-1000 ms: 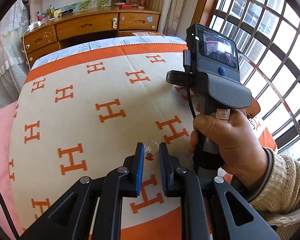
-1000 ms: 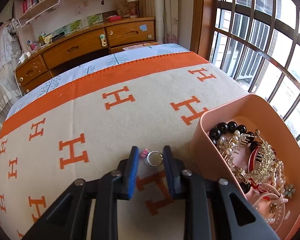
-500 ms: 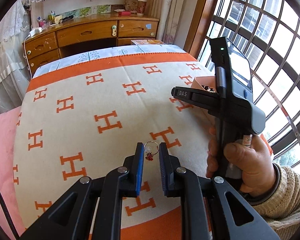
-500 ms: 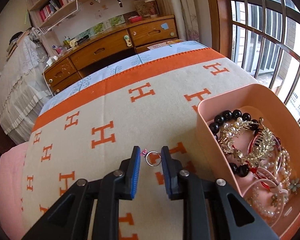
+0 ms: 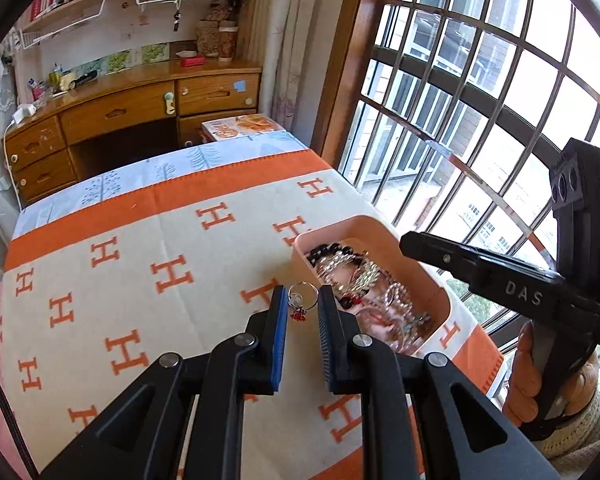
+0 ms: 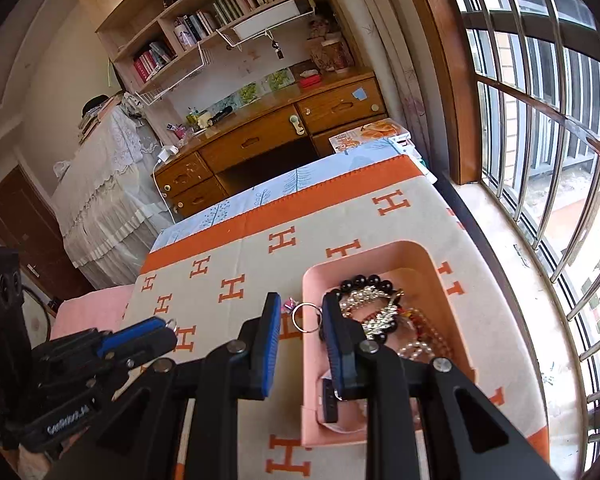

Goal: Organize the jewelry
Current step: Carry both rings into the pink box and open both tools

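The left gripper (image 5: pixel 303 300) fills the lower centre of its view, fingers (image 5: pixel 278 320) narrowly parted, angled downward. The right gripper (image 6: pixel 301 312) likewise, lower centre. A hand (image 5: pixel 540 376) grips its handle, lower right.

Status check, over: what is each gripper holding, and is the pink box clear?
Left gripper shut on ring with red charm. Right gripper shut on ring with pink charm. Pink box alongside, already holding beads and hairpieces. Nothing in the way.
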`<action>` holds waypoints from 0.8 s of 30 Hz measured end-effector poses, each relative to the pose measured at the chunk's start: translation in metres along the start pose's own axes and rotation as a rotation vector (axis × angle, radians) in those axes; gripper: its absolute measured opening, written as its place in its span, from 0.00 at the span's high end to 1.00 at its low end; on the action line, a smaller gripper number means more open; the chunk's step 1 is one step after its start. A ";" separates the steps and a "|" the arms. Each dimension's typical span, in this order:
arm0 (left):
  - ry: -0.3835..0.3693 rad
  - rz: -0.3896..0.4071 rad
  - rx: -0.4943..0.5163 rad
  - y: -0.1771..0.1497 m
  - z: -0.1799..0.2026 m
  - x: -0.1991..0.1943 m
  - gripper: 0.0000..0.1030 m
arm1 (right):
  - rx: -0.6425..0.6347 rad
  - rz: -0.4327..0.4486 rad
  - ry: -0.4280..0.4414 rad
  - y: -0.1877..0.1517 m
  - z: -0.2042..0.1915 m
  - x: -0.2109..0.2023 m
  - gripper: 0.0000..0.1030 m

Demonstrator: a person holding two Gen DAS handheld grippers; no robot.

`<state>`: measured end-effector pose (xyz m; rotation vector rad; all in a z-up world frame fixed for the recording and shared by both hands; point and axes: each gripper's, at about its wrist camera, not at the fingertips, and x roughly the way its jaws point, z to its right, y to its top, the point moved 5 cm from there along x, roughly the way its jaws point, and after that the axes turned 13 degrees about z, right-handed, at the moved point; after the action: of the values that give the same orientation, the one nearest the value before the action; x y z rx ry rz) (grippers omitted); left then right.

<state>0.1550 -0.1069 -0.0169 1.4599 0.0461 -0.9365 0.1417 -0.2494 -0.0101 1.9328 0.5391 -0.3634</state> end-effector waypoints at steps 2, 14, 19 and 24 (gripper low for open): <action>-0.022 -0.009 0.010 0.011 0.015 0.019 0.87 | 0.019 -0.016 0.005 0.006 0.018 -0.003 0.78; -0.081 -0.178 0.012 0.023 0.076 0.147 0.87 | 0.113 -0.143 0.032 -0.002 0.076 0.021 0.78; -0.073 -0.214 -0.003 0.014 0.081 0.169 0.73 | 0.142 -0.178 0.045 -0.005 0.090 0.030 0.77; -0.055 -0.213 -0.034 0.012 0.073 0.172 0.54 | 0.189 -0.187 0.068 -0.003 0.101 0.033 0.69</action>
<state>0.2380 -0.2577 -0.0898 1.4164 0.1789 -1.1429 0.1676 -0.3338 -0.0696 2.0877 0.7557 -0.4837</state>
